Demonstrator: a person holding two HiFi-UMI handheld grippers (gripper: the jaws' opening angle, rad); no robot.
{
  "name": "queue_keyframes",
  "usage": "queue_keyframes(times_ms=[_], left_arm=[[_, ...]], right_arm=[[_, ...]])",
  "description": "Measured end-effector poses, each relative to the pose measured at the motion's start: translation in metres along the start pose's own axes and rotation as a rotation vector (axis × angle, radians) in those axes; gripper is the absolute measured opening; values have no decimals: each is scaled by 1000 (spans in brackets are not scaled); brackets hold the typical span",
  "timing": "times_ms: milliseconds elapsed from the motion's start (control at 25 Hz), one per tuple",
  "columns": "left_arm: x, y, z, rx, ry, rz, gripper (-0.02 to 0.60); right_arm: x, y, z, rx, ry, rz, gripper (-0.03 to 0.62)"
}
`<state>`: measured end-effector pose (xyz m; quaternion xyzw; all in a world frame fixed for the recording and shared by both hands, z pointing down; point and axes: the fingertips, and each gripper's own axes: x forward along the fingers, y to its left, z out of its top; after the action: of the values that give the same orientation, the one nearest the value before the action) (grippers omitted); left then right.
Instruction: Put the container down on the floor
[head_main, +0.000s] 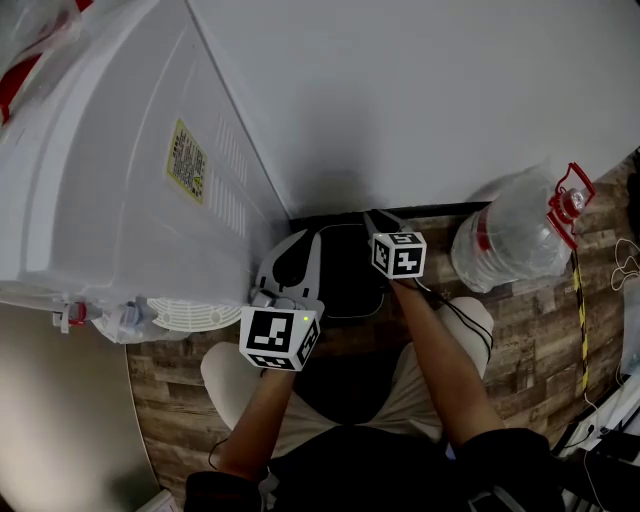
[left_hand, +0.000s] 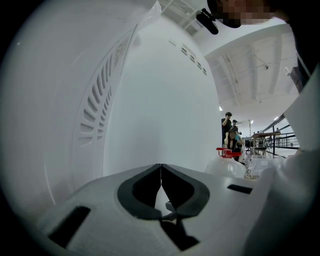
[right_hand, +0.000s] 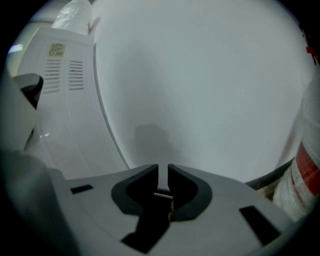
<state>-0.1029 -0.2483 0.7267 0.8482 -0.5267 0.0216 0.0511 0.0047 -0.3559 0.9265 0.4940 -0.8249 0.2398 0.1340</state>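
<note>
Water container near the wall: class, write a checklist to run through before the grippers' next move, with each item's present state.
1. The container rests on the floor: ok.
2. The left gripper is empty: ok, jaws together on nothing.
3. The right gripper is empty: ok, narrow gap with nothing in it.
4. Both grippers are apart from the container: ok.
5. The red cap is sealed: cannot tell.

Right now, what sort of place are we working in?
Probably a corner of a large indoor workspace, beside a water station. There is a white water dispenser, a big water jug standing on wood-look flooring, and the left gripper view shows an open hall with people beyond.
</note>
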Motion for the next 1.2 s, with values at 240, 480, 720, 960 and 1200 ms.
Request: queue_keyframes(times_ms=[240,480,720,960,1200], left_arm=[[4,-8,11,-22,-11,-14,20],[5,-17,31,-74,12,7,18],[0,-41,81,-35,90,-17,18],[-15,-48,157,-30,153,-13,18],[-20,-56,259,-41,162,-11,18]], right_arm=[[-9,25,27,-68,2,2,34],[-47,27,74,-103,-24,24,29],[-114,51,128,-69,-28,45,29],[-182,79,199,-27,-47,67,29],[-237,116,293,-40,-54,103,29]])
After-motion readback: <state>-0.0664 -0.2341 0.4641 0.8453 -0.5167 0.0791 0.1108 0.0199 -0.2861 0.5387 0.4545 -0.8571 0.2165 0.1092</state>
